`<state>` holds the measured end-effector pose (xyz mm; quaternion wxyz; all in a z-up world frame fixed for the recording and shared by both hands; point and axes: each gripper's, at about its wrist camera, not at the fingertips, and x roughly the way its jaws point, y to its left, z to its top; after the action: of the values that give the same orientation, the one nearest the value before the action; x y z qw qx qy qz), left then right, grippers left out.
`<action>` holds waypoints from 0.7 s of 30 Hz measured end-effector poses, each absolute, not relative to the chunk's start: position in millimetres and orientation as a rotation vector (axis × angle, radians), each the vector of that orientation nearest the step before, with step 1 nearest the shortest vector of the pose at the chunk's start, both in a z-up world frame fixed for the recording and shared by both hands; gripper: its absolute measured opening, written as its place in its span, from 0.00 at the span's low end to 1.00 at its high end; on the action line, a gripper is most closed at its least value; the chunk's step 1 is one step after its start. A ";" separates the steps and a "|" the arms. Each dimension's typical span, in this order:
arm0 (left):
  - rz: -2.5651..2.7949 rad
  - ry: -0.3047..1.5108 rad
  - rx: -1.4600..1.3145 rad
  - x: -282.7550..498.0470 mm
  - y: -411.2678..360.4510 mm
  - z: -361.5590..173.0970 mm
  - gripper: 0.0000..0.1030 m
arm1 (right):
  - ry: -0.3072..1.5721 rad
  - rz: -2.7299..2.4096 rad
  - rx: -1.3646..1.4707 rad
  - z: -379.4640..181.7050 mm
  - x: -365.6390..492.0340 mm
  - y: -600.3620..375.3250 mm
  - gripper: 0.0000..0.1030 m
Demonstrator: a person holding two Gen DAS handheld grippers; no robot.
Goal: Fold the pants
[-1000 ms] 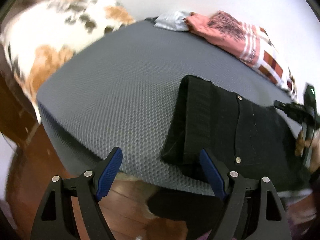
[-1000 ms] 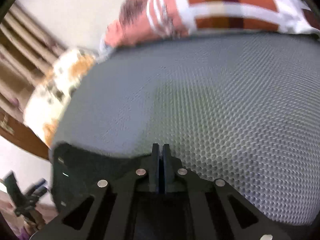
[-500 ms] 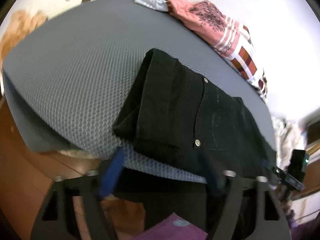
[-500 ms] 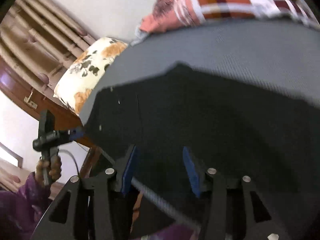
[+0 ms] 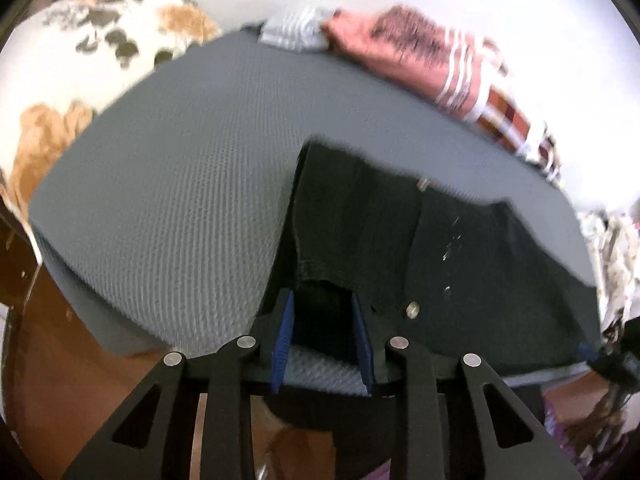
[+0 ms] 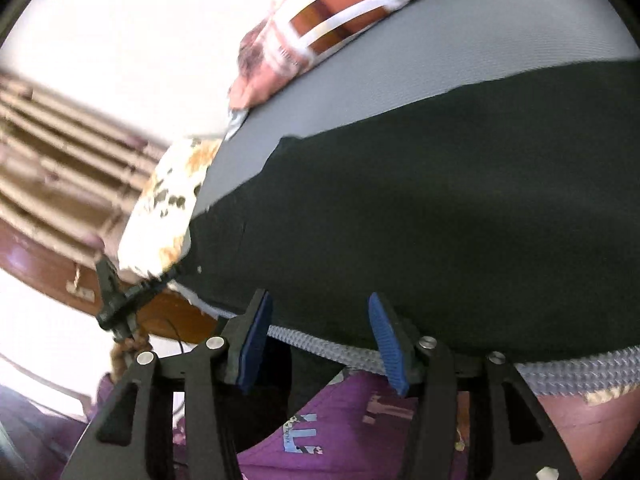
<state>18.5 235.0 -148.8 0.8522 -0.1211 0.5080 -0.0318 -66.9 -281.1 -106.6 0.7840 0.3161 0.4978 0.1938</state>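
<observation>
Black pants [image 5: 440, 248] lie on a grey mesh mattress [image 5: 180, 184], waistband end at the near edge, two metal buttons showing. My left gripper [image 5: 322, 320] is partly open, its blue pads either side of the waistband's near corner, which reaches between them. In the right wrist view the pants [image 6: 420, 220] spread across the bed. My right gripper [image 6: 320, 340] is open at the near bed edge, just below the pants' hem, holding nothing. The left gripper [image 6: 120, 300] shows at the far left there.
A pink and plaid cloth pile [image 5: 440, 64] lies along the far edge of the bed. A white pillow with brown blotches [image 5: 80, 60] sits at the far left. Brown wooden floor and bed frame [image 5: 48, 360] lie below. Purple clothing [image 6: 340, 432] is under my right gripper.
My left gripper narrowed its jaws and moved in onto the waistband corner. My right gripper went from shut to open and dropped back to the near bed edge.
</observation>
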 end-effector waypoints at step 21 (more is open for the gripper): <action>0.070 0.865 -0.120 -11.7 229.6 -94.4 0.70 | 0.624 -0.232 1.223 -117.9 -217.7 -561.2 0.50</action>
<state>-11.7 229.6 -94.4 0.9056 -0.0579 0.4187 0.0337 -217.7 -561.2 -117.9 0.7673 0.5633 0.2874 -0.1067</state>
